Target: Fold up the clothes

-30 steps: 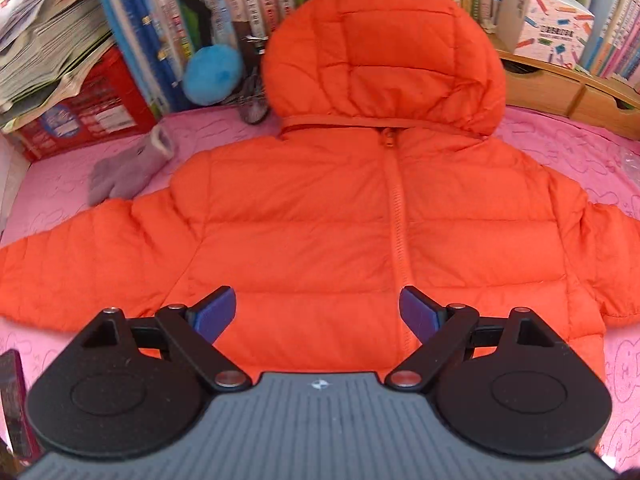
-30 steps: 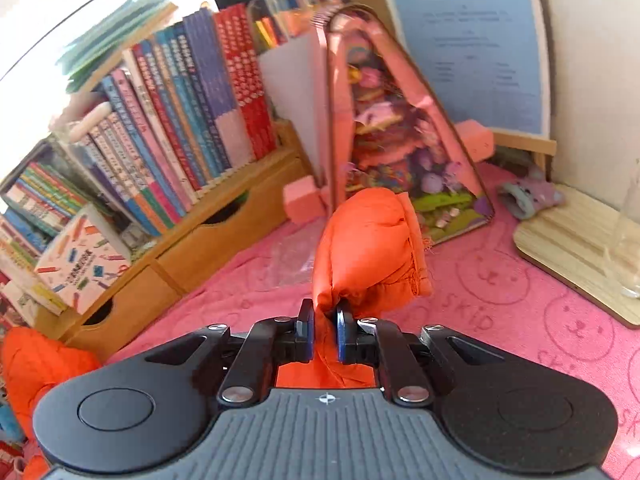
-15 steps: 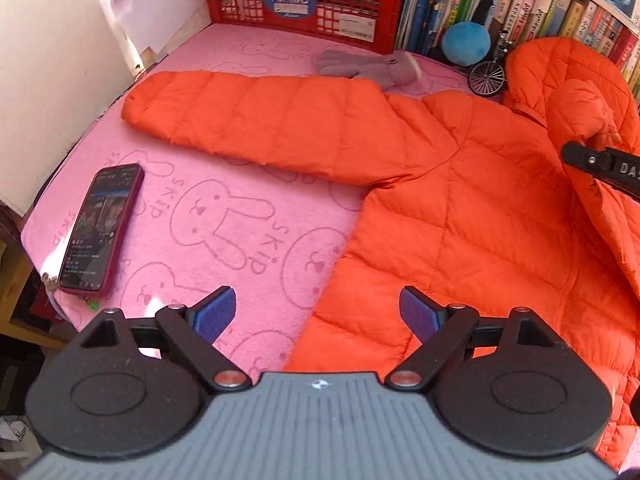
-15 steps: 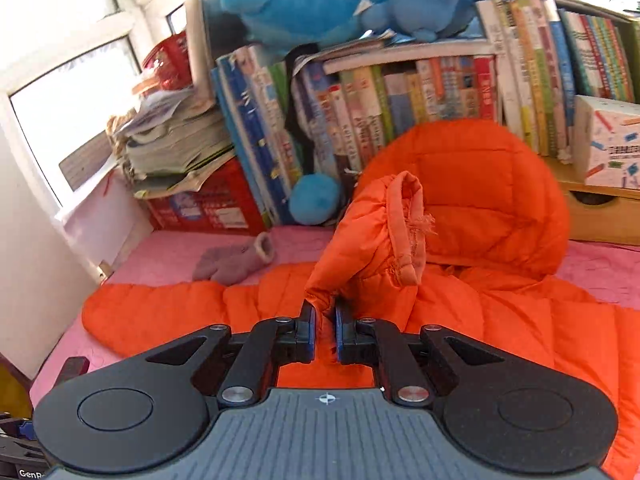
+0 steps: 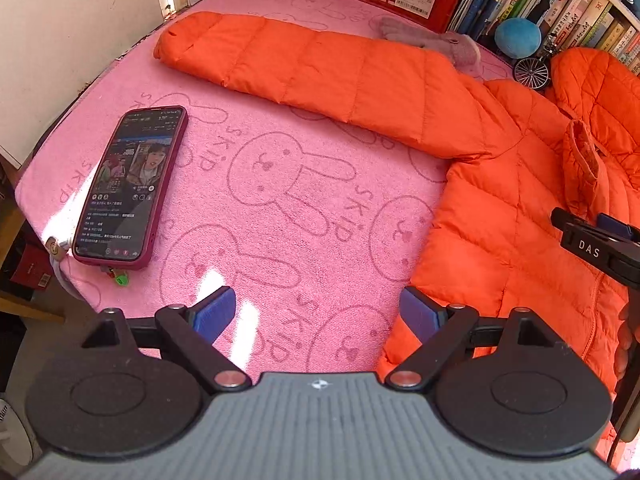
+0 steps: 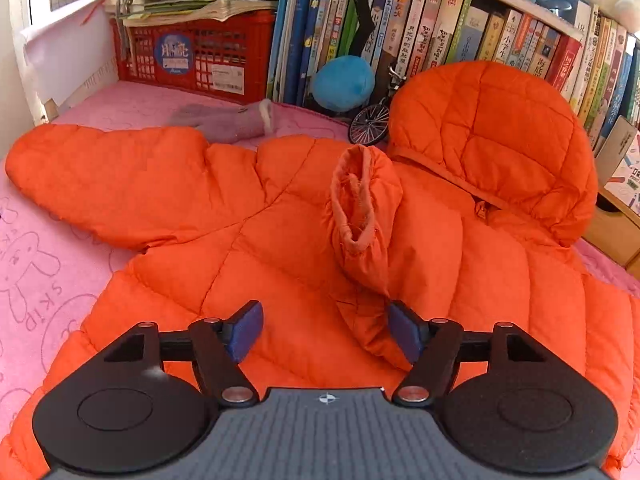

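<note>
Right gripper (image 6: pixel 325 330) fingers apart over the orange jacket (image 6: pixel 280 248), left gripper (image 5: pixel 316 314) likewise apart above the pink towel (image 5: pixel 280 208).

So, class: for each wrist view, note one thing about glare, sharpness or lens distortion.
Left wrist view: bright sunlight glare on the pink towel near the left gripper, and fisheye bending at the edges. Right wrist view: the grey glove looks soft, and the book spines curve.

left wrist view low over pink mat (image 5: pixel 280 184), right wrist view close above, both share orange jacket (image 6: pixel 280 240)
</note>
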`<action>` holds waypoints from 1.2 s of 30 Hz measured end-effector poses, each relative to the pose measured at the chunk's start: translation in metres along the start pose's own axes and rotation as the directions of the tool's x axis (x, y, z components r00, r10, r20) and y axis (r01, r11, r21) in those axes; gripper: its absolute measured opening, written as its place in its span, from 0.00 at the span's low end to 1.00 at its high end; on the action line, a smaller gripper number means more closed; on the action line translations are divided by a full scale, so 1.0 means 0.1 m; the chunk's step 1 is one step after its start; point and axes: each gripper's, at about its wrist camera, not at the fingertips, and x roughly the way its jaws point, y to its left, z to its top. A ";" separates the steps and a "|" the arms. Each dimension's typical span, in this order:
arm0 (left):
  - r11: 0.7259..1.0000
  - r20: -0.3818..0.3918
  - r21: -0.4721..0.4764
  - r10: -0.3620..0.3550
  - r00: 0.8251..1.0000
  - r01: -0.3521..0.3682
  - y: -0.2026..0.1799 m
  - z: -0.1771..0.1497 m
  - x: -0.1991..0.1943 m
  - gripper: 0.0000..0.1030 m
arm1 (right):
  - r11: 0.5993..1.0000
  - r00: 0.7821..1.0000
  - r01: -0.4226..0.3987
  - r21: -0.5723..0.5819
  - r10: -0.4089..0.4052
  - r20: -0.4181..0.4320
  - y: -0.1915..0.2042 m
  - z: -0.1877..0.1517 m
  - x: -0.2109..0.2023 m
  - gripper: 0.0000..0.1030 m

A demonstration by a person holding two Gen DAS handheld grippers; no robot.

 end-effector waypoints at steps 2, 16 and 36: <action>1.000 -0.003 0.010 -0.020 1.000 0.020 0.04 0.05 0.04 0.87 | 0.999 0.999 0.038 0.015 -0.038 0.001 -0.05 -0.04 -0.09 0.67; 0.993 0.066 0.113 -0.036 0.997 0.028 0.30 0.17 0.01 0.87 | 0.990 0.992 0.115 0.086 -0.109 -0.071 -0.02 0.42 0.35 0.77; 0.996 0.089 -0.011 -0.088 0.992 0.089 0.99 -0.22 -0.28 0.87 | 0.864 0.917 -0.304 -0.401 0.379 0.122 2.65 1.55 0.32 0.91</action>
